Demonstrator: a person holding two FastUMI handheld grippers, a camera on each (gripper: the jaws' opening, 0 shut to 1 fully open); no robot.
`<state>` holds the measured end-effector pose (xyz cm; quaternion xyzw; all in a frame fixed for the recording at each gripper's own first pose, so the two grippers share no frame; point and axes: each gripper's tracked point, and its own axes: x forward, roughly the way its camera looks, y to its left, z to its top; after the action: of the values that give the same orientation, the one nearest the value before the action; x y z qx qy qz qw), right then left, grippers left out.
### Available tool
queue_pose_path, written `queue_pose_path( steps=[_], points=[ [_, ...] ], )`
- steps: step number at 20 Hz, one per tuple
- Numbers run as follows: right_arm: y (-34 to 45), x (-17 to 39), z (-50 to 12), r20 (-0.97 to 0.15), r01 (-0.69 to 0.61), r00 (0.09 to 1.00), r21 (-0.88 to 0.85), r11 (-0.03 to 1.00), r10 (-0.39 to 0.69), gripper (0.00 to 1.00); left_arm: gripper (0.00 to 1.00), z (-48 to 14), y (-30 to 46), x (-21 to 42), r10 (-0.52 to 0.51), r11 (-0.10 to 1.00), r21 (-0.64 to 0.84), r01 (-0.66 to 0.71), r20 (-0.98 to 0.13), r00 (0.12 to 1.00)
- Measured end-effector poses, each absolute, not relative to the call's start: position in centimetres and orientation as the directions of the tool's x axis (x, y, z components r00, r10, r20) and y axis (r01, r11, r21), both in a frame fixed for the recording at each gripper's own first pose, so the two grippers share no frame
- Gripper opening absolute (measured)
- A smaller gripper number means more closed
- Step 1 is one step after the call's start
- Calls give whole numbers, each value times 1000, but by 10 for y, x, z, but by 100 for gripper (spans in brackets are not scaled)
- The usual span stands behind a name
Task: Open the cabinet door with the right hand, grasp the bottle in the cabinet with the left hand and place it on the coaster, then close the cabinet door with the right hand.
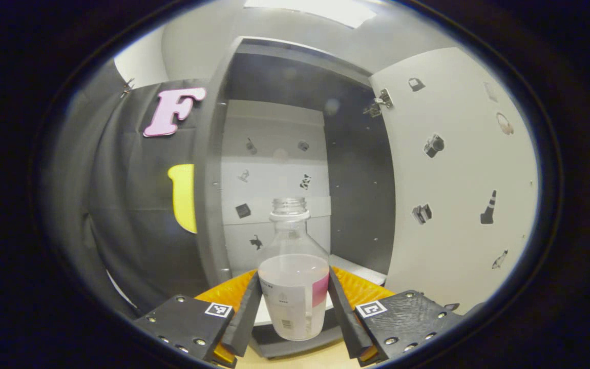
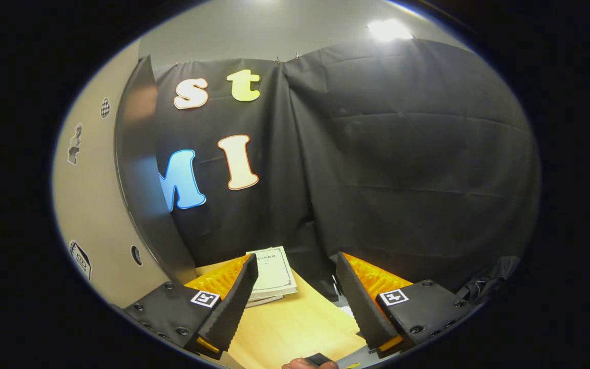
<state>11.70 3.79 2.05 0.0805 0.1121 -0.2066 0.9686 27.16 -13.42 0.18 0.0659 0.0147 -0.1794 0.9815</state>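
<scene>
Bottle [image 1: 295,287] (part-full, uncapped) between left gripper [image 1: 295,312] fingers, cabinet door [image 1: 454,179] open

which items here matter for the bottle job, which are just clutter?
Job:
bottle, between the left gripper fingers, at the cabinet opening
cabinet door, open
right gripper, open, holding nothing

Clutter:
booklets on the table
stickers on the door and cabinet back
</scene>
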Motion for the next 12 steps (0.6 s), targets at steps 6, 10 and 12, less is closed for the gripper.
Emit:
queue_pose_path(
  steps=[6,10,12],
  points=[
    [43,110,22,-243,384,903,86,919,-354,97,72,-9,-30,206,-218,968,115,224,-62,974],
    [47,100,21,-263,372,902,71,925,-343,97,72,-38,33,181,-162,976,141,168,-58,985],
    [47,95,20,-272,373,897,48,926,-348,91,73,-65,59,170,-141,981,128,149,-67,988]
  ],
)
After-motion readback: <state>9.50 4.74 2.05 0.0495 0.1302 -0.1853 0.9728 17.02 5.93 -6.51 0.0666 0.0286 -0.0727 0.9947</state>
